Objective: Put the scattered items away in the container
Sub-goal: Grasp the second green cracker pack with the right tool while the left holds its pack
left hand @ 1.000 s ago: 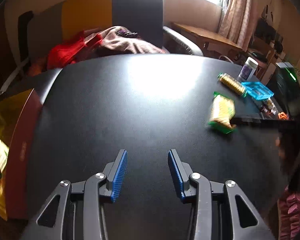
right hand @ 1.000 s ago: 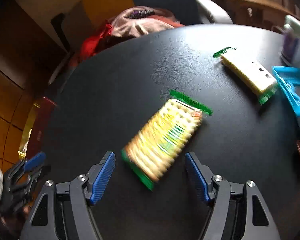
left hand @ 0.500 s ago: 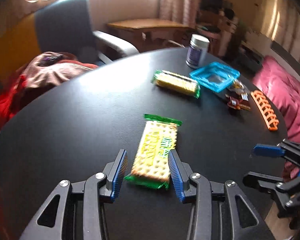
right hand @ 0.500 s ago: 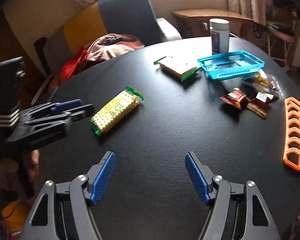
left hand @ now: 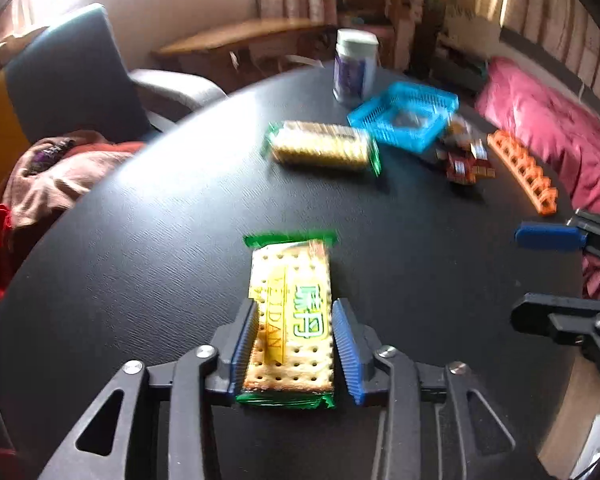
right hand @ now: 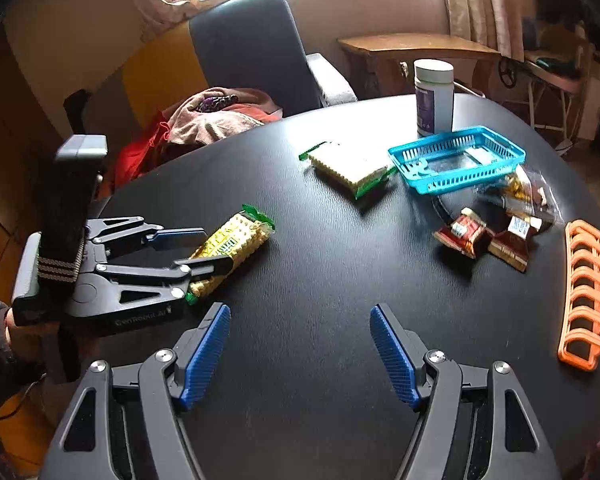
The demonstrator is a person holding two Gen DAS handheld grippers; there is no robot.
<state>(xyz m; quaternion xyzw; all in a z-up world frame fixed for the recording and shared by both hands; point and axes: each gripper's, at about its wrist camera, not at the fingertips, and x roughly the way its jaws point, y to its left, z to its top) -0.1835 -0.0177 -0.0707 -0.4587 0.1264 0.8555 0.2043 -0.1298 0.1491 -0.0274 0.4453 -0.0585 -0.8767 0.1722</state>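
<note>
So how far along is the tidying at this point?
Barely begun: the blue plastic basket holds no snacks. The left tongs bracket the yellow-green cracker pack. The second cracker pack, wrapped candies and orange plastic rack remain out.

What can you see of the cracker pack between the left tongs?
The cracker pack is a flat clear wrapper with green crimped ends and yellow-green print, showing perforated tan crackers inside. It lies flat on the black table, lengthwise between the left tongs, whose blue pads sit against both long sides.
</note>
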